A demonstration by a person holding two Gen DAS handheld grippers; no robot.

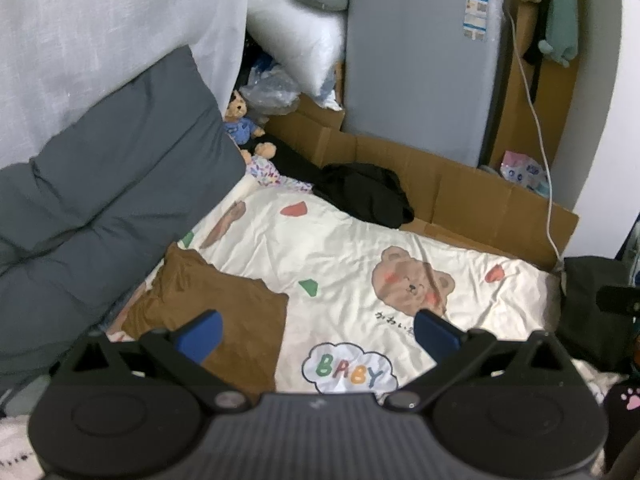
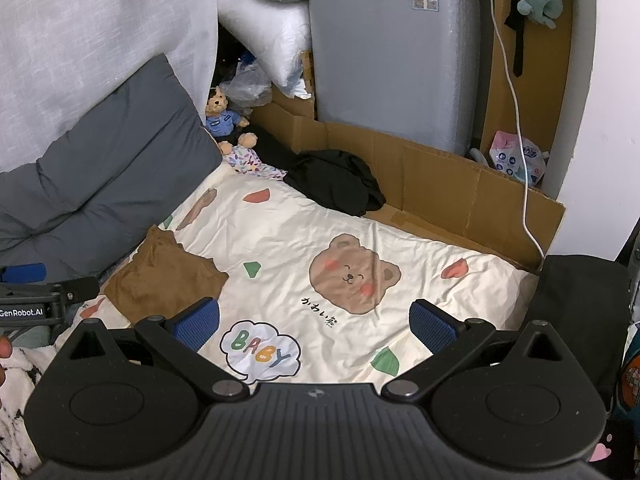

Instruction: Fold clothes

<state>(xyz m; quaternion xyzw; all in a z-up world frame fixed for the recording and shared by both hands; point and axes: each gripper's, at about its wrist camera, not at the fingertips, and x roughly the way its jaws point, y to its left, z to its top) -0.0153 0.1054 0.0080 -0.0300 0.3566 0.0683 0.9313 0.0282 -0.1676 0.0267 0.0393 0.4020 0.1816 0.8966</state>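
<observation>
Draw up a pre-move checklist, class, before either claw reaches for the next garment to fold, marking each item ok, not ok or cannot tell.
1. Left claw open and empty: ok.
2. Right claw open and empty: ok.
3. Brown garment already folded flat at the sheet's left edge: ok.
4. Black garment ready to fold: not ok, lies crumpled at the far edge, partly on the cardboard.
5. Bear-print sheet free in the middle for folding: ok.
6. Black garment's type and orientation: cannot tell.
</observation>
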